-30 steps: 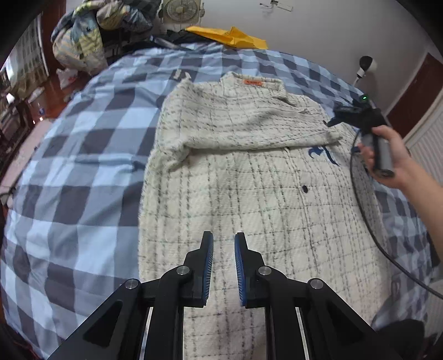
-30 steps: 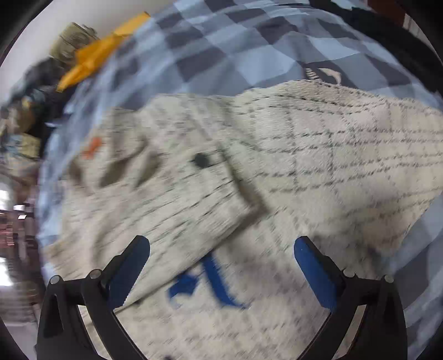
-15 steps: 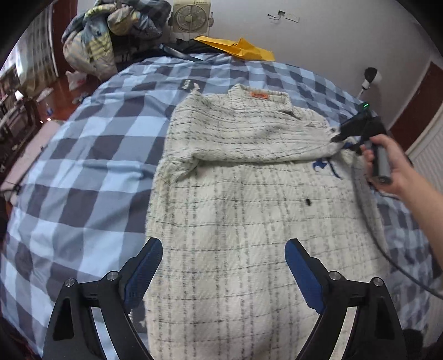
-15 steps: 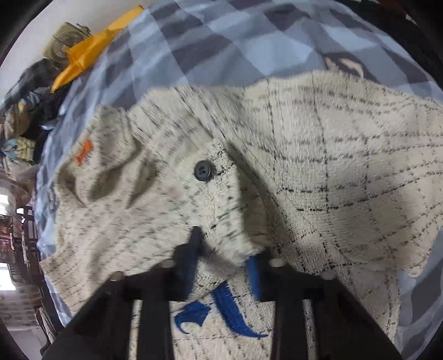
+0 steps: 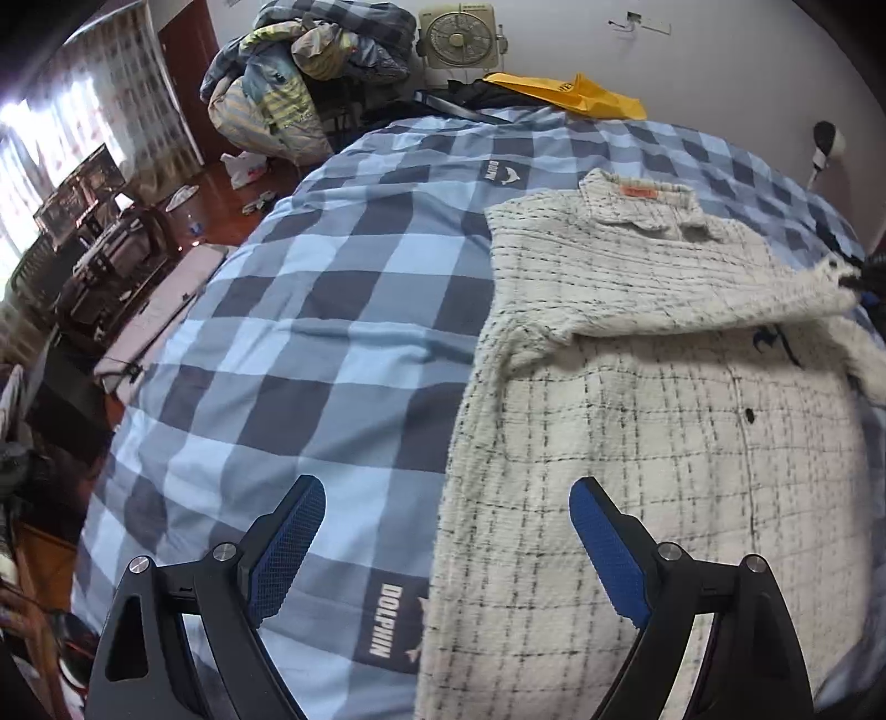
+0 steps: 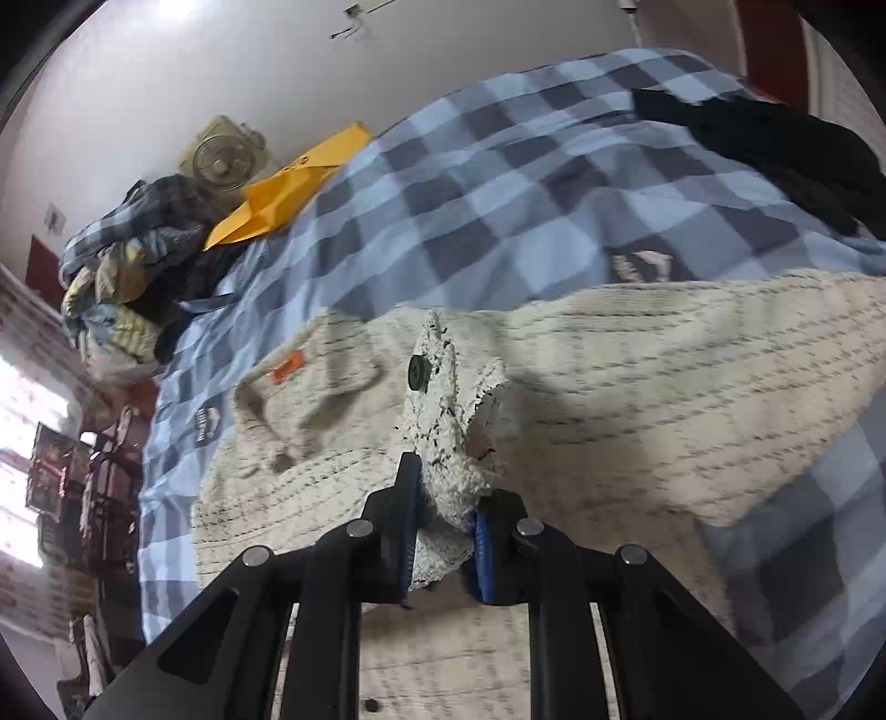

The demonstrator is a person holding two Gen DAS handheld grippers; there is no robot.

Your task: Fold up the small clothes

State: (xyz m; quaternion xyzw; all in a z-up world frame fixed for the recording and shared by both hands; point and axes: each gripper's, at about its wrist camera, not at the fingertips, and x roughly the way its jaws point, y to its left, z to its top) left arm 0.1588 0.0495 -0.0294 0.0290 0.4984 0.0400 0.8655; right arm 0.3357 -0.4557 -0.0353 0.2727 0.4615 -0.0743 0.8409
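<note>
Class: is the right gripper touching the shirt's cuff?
Touching. The right wrist view shows the right gripper pinching the cuff between both pads.

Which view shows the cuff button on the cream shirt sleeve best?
The right wrist view: the cuff button sits close, just above the closing right tool pinching the sleeve. The left wrist view shows only the lifted sleeve end, blurred, no button.

One cream checked shirt [image 5: 653,421], one checked bedspread [image 5: 310,343], one fan [image 5: 457,36], one yellow bag [image 5: 576,97].
</note>
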